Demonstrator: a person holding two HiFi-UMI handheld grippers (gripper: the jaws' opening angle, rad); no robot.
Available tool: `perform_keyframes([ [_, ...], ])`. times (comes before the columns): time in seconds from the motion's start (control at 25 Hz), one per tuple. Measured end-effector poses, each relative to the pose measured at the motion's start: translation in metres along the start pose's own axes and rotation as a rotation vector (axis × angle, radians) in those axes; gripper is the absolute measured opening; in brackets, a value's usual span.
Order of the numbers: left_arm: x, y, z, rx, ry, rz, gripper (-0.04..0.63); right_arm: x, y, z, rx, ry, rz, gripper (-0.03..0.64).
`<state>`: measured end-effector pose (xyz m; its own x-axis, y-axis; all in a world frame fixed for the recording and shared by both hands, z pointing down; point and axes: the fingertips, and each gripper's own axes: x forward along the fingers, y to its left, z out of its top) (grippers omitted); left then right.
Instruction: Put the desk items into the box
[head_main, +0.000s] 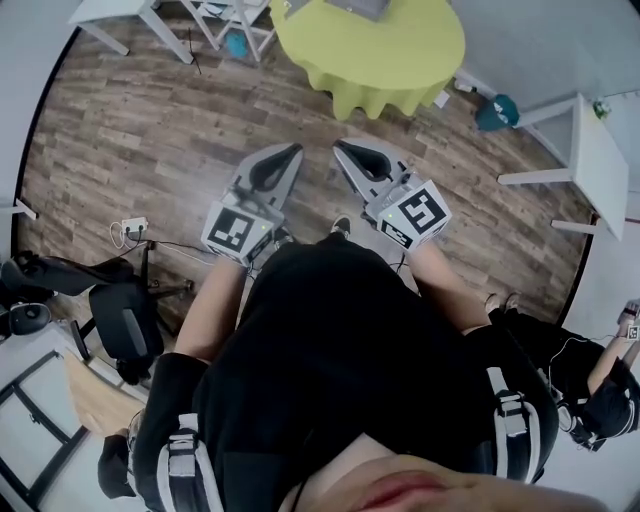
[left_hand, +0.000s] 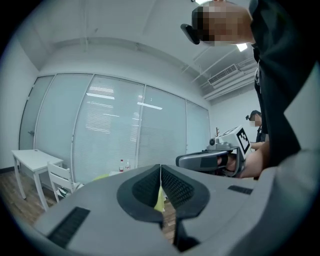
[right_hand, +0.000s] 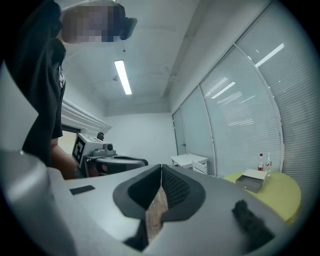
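Note:
I stand on a wood floor, a step back from a round table with a yellow-green cloth (head_main: 385, 50). A grey open box (right_hand: 252, 180) sits on it, with two small bottles (right_hand: 263, 162) beside it. Both grippers are held level in front of my chest, side by side and apart from the table. My left gripper (head_main: 294, 150) is shut, its black pads (left_hand: 150, 187) meeting with nothing between them. My right gripper (head_main: 340, 148) is shut and empty too. Each gripper view shows the other gripper alongside.
A white desk (head_main: 595, 160) stands at the right, a white table (head_main: 110, 12) and white chair (head_main: 235, 20) at the far left. A black office chair (head_main: 125, 320) and floor cables lie at my left. Another person (head_main: 610, 385) sits at the lower right.

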<state>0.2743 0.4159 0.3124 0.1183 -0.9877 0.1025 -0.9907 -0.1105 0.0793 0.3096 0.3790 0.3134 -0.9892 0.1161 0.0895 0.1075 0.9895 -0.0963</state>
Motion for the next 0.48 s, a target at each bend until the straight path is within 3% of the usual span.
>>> perform_keyframes([
  [0.48, 0.047, -0.016, 0.002, 0.022, 0.000, 0.088, 0.015, -0.023, -0.037, 0.000, -0.042, -0.001, 0.076, 0.018],
])
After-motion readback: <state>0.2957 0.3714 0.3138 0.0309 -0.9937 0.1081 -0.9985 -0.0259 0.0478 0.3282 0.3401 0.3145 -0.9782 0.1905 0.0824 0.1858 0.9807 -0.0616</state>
